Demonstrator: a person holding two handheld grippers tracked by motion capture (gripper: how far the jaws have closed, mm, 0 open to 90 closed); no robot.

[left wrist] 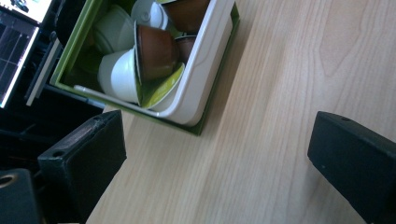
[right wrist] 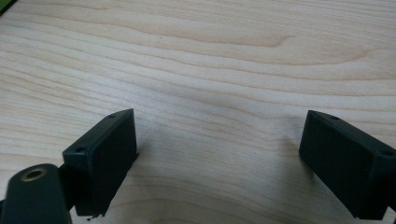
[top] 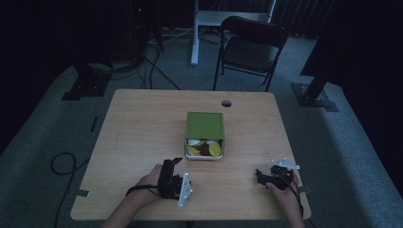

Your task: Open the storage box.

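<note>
On the left, the left hand-held gripper (top: 172,166) rests low on the tabletop (top: 138,128), its jaws spread wide with nothing between them, pointing up toward the green box (top: 205,125). That box sits near the middle of the tabletop, its green lid slid back so that the near part of the white tray (left wrist: 205,60) inside is uncovered. In the tray lie coffee capsules (left wrist: 152,51), jumbled together; in the left gripper view I count about two white ones, two or three brown ones and a yellow-green one, though those deeper in are partly hidden, so the count is loose. To the right, well apart from the box, the right hand-held gripper (top: 264,176) lies on bare wood, jaws likewise spread and empty. This looks like the opening step, before any capsule is taken. The next move likely calls for the left one to advance to the tray's open end, tip down and close on a single capsule's body without dragging its neighbours.
</note>
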